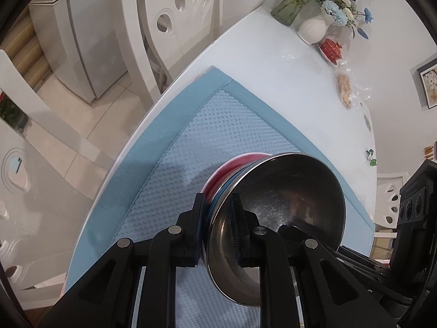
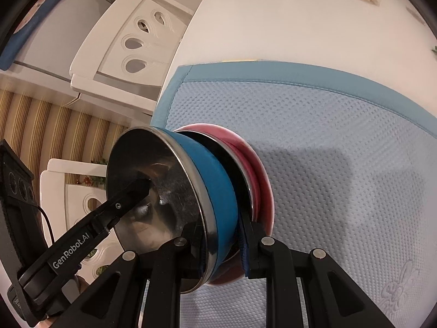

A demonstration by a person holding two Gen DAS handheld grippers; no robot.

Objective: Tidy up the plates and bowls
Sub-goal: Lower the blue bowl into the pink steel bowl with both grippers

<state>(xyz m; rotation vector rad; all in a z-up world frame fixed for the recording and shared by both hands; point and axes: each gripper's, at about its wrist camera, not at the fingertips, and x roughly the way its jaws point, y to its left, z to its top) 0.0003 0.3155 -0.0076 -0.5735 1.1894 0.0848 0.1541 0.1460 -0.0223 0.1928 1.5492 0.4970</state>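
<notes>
White chairs (image 1: 174,22) and a vase of flowers (image 1: 314,27) ringed the pale table (image 1: 273,63); a blue mat (image 2: 341,136) covered its near end. Both grippers, left (image 1: 218,224) and right (image 2: 222,243), pinched opposite rims of the steel bowl (image 1: 286,191) stacked on a red plate (image 2: 259,169) over the mat. Uneven release could tip the stack.

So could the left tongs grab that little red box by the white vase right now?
Probably not. The left tongs are shut on the rim of the steel bowl, which the right tongs also grip. The red box sits at the table's far end, well beyond the blue mat.
</notes>
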